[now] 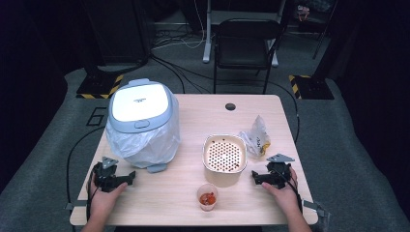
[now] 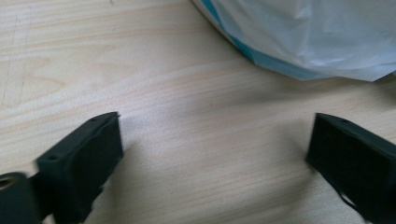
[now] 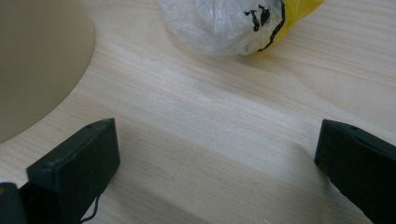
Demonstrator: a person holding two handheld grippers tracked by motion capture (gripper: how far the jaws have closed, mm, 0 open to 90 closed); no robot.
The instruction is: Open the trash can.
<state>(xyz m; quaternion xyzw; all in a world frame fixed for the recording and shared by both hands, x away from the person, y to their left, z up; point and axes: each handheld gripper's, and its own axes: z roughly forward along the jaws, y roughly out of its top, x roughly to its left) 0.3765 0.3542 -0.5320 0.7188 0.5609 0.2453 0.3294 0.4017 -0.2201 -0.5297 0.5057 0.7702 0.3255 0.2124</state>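
Note:
My left gripper [image 1: 112, 175] rests on the table [image 1: 193, 116] near its front left corner, held by a hand. In its own view the left gripper [image 2: 212, 149] stands open over bare wood, with the plastic-wrapped white appliance [image 2: 303, 32] just ahead. My right gripper [image 1: 271, 174] sits at the front right, also in a hand. Seen from its camera, the right gripper [image 3: 217, 158] is open and holds nothing, with the beige perforated basket [image 3: 37, 60] to its left and a crumpled plastic bag [image 3: 233, 21] with a yellow patch ahead.
The white appliance with a grey lid [image 1: 141, 121] fills the table's left half. The beige basket [image 1: 224, 158] stands centre right, the plastic bag [image 1: 256, 137] behind it. A small clear cup of red pieces [image 1: 207, 196] sits near the front edge. A black chair [image 1: 246, 46] stands beyond the table.

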